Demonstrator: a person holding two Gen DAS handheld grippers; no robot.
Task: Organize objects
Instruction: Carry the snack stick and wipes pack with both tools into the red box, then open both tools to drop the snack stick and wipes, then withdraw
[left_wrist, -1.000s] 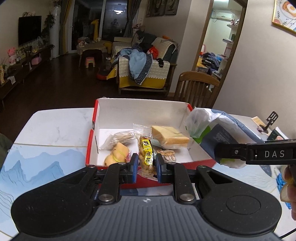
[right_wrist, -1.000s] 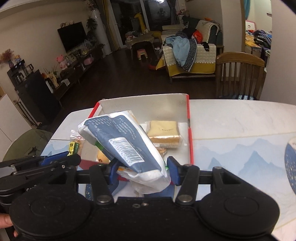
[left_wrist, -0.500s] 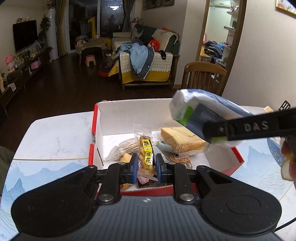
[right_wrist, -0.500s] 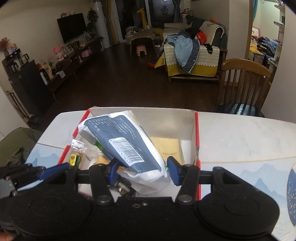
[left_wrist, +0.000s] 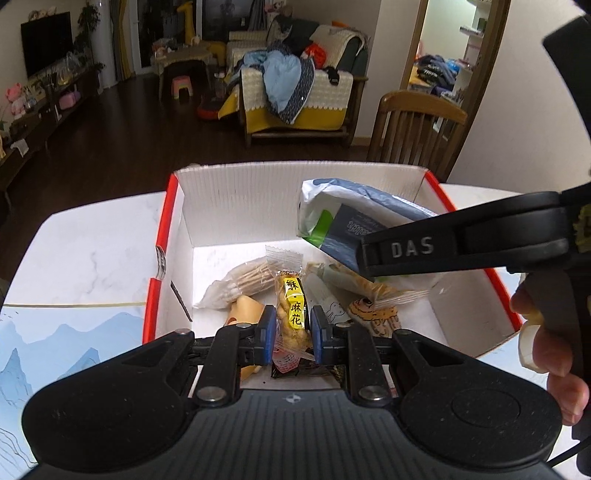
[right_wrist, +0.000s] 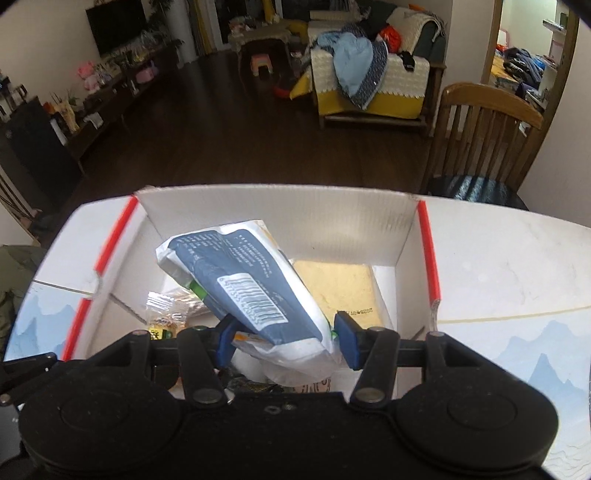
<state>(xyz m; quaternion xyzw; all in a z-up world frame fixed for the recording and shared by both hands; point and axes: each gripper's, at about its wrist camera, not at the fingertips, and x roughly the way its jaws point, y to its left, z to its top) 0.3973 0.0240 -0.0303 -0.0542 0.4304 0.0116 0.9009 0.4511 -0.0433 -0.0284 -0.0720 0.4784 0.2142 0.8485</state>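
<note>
The left tongs are clenched on a clear-wrapped twisted dough snack with a yellow label, held above the near edge of the white corrugated box with red-trimmed rim. The right tongs are clamped on a white-and-navy plastic pouch with a barcode, suspended tilted over the box interior. Inside the box are noted a wrapped slice of yellow cake, a clear bag of thin sticks and a biscuit packet with a cartoon print. The box rests on the white marble-patterned surface with blue mountain print.
</note>
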